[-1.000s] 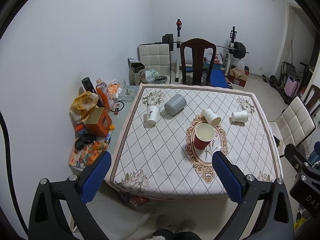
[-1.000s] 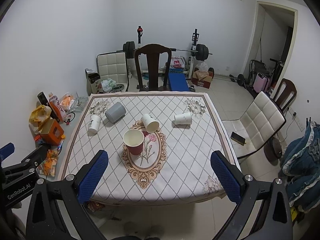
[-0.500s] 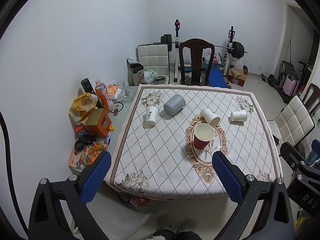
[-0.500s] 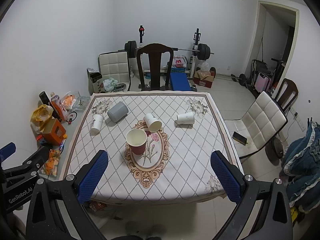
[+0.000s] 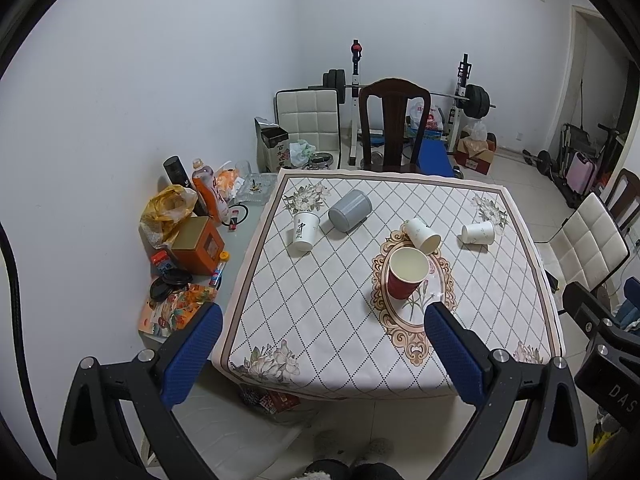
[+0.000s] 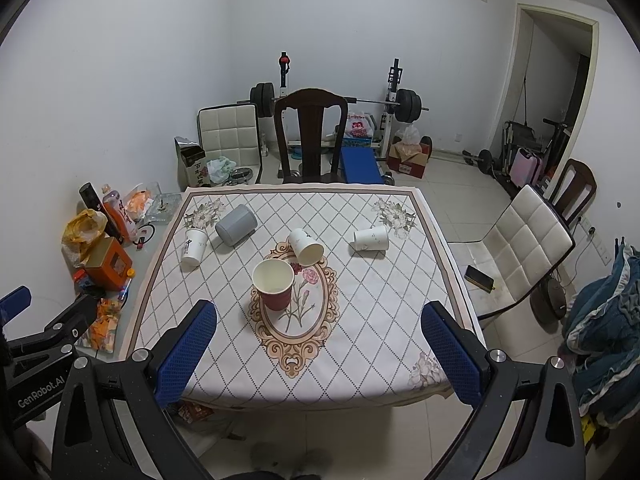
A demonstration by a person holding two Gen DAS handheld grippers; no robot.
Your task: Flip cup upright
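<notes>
Taking the red cup [image 6: 273,285] as the mark, upright on the oval medallion of the table [image 6: 360,344], four cups lie tipped around it.

Far to its left and a little beyond lies a printed white cup [image 6: 194,247], mouth turned toward the near edge. Just right of that, almost touching, is the grey cup [image 6: 236,224], broader and thicker-walled; it looks like plastic, so probably stiffer and a bit heavier than the rest.

Just behind the red cup, mouth facing it, lies a second white cup [image 6: 305,245]. Well to the right of the red cup, near the far-right flower corner, lies a third white cup [image 6: 371,239], mouth pointing left.

The white ones look like paper: very light, thin, easily crushed, and likely to roll or skid on the cloth if nudged. I would take one across the body, nearer the stiffer base than the soft rim, with a gentle squeeze, then swing it mouth-up.

The left claw [image 5: 322,354] hangs wide apart and empty off the near edge, well short of the red cup. The right claw [image 6: 320,354] is likewise spread wide, holding nothing, off the same edge.
</notes>
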